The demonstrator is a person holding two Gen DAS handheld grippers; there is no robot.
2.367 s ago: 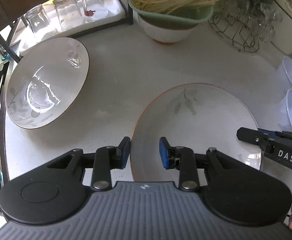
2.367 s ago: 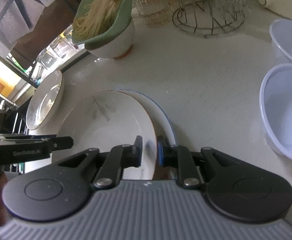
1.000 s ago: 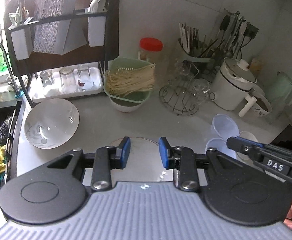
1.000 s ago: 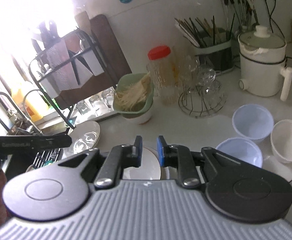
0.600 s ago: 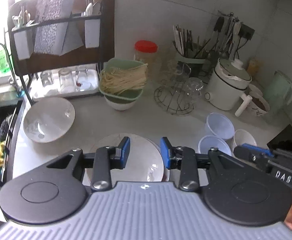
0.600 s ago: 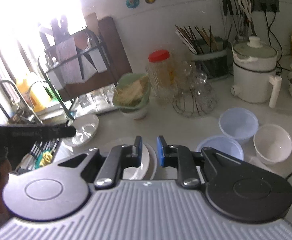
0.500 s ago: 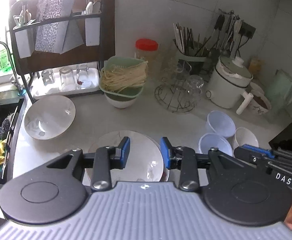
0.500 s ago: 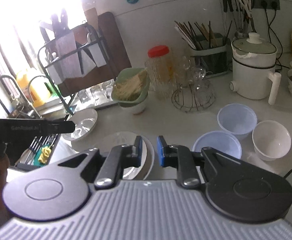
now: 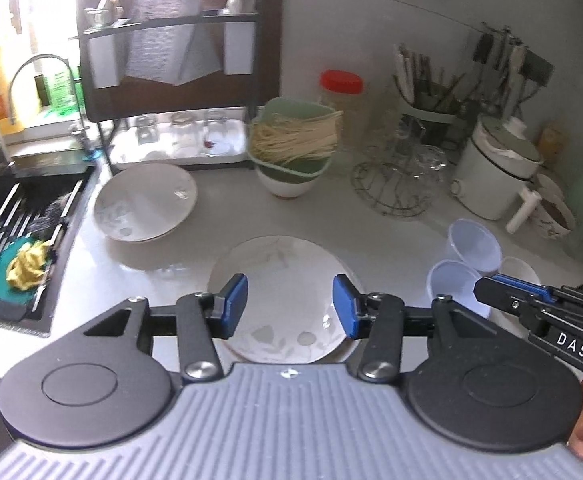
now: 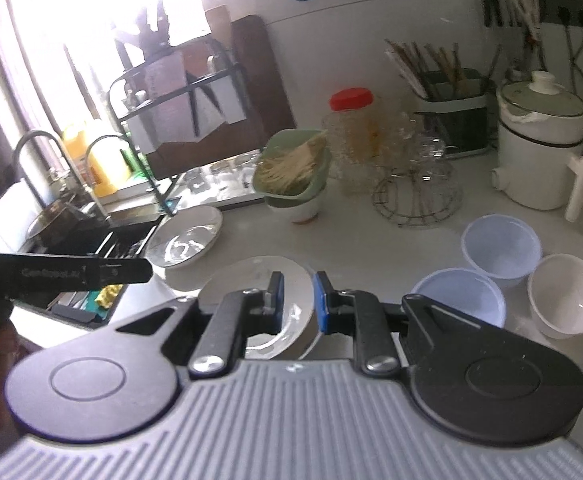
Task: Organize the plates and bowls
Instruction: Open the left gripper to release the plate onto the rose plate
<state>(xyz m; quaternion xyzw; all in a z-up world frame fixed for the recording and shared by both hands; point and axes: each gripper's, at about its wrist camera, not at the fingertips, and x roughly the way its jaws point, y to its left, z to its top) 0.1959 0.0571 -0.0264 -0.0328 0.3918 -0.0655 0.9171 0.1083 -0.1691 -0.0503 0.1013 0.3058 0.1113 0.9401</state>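
— Plates (image 9: 279,280) sit stacked at the counter's front edge, just beside three bowls (image 10: 499,250) on the right. Why is another plate (image 9: 145,202) alone near the sink (image 9: 19,216)?

— Probably not gathered yet; it belongs on the stack.

— And the grippers?

— Left gripper (image 9: 289,306) hangs above the stack, spread wide, holding nothing. Right gripper (image 10: 297,302) hovers there too, its gap narrow but empty. Both look lifted clear, likely to pick the next piece.
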